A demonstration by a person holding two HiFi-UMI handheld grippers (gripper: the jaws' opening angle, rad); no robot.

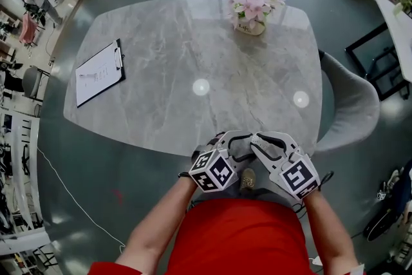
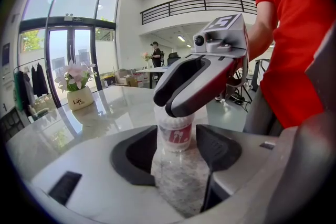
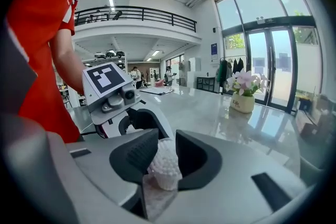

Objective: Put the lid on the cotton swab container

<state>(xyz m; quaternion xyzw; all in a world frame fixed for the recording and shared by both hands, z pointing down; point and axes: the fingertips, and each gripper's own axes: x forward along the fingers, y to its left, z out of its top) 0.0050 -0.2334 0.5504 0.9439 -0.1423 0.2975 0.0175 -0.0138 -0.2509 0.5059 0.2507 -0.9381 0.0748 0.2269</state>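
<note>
The left gripper (image 2: pixel 176 150) has its jaws closed narrowly on the lower part of the cotton swab container (image 2: pixel 176 136), a clear tub at the near edge of the marble table (image 1: pixel 193 67). Its red label (image 2: pixel 177 137) carries white swab-shaped figures; any words on it are too small to read. The right gripper (image 3: pixel 164 159) comes down from above, its jaws set narrow against the tub's top, where packed white swab heads (image 3: pixel 165 162) show between them. Whether a clear lid sits there cannot be told. At the far side a cream flower pot (image 2: pixel 80 99) reads "Life", with a smaller line beneath that is not legible. A clipboard (image 1: pixel 100 73) lies at the table's left, its sheet's writing too fine to read.
</note>
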